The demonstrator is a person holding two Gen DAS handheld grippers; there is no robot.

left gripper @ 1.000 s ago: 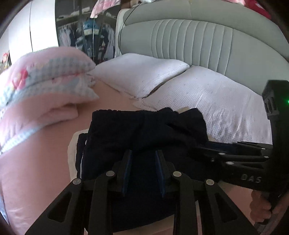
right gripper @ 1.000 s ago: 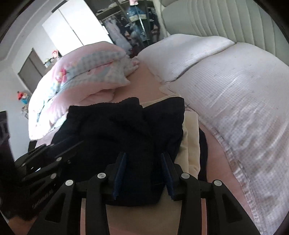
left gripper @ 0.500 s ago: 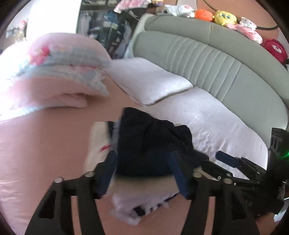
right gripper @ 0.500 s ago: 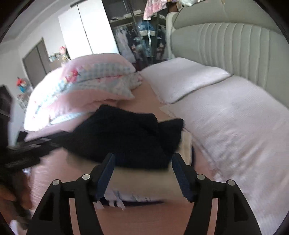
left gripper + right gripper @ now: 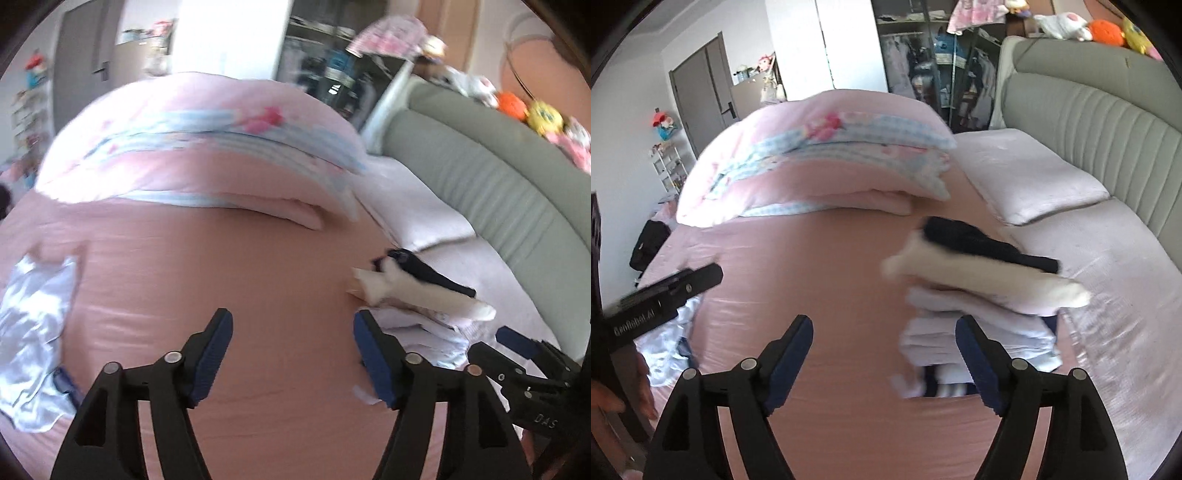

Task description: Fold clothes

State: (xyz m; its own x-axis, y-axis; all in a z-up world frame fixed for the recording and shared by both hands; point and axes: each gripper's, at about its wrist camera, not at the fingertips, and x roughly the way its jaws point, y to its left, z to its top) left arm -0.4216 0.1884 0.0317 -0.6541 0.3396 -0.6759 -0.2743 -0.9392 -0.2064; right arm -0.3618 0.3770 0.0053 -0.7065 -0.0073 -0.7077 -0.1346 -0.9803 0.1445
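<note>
A stack of folded clothes (image 5: 979,306) lies on the pink bed sheet (image 5: 820,266), with a dark navy garment (image 5: 975,243) on top, a cream one under it and white ones below. The stack also shows in the left wrist view (image 5: 413,295). My left gripper (image 5: 291,350) is open and empty over bare sheet, left of the stack. My right gripper (image 5: 882,358) is open and empty, its right finger in front of the stack. A shiny pale blue garment (image 5: 33,332) lies unfolded at the left; part of it shows in the right wrist view (image 5: 674,343).
A folded pink and blue quilt (image 5: 812,155) lies at the back. Two white pillows (image 5: 1027,177) rest against the grey-green headboard (image 5: 1100,122). Plush toys (image 5: 1104,29) sit on top of it. A wardrobe and door stand behind.
Both grippers let go of the dark garment, opened wide and drew back to the left. The garment now rests on top of the stack.
</note>
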